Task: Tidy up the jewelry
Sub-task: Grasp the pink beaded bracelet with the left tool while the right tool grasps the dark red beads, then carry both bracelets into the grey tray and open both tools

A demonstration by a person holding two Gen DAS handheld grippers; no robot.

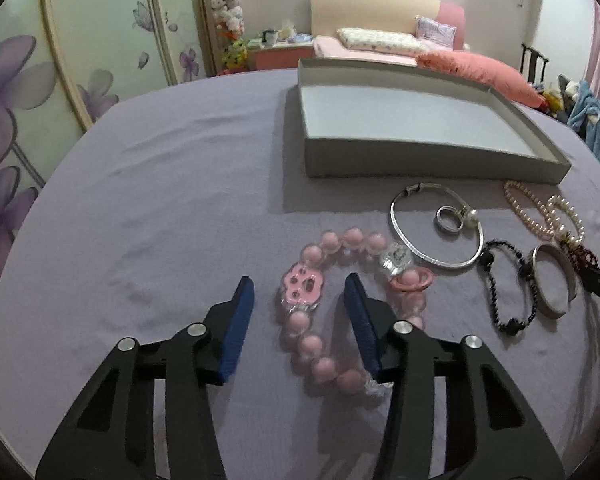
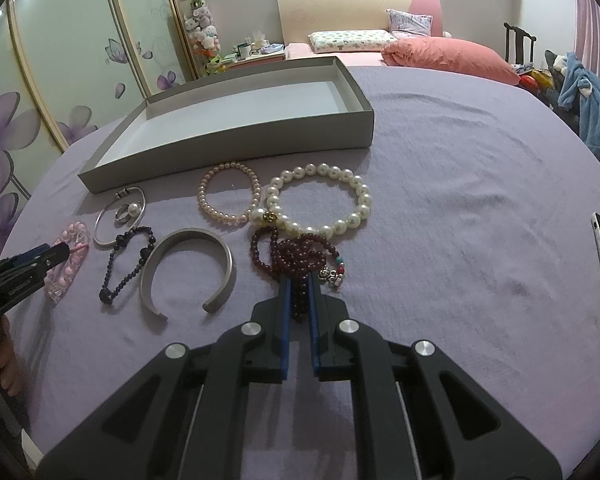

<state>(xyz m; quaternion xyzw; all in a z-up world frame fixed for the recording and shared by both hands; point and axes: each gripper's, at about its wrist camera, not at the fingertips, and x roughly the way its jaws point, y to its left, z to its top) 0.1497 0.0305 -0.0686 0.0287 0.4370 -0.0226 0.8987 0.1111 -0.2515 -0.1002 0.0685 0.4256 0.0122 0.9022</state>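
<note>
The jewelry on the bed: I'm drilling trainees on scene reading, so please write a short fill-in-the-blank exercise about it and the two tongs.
1. The right tongs are closed on the dark ____ bead strand.
2. The left tongs are ____, straddling the pink bead bracelet.
3. The grey box holds ____ jewelry so far.
4. The pearl ring lies inside the thin silver ____.

Answers: red; open; no; bangle

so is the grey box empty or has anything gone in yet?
Empty. The grey box shows only bare floor in both views; every bracelet lies outside it on the purple cloth.
</note>
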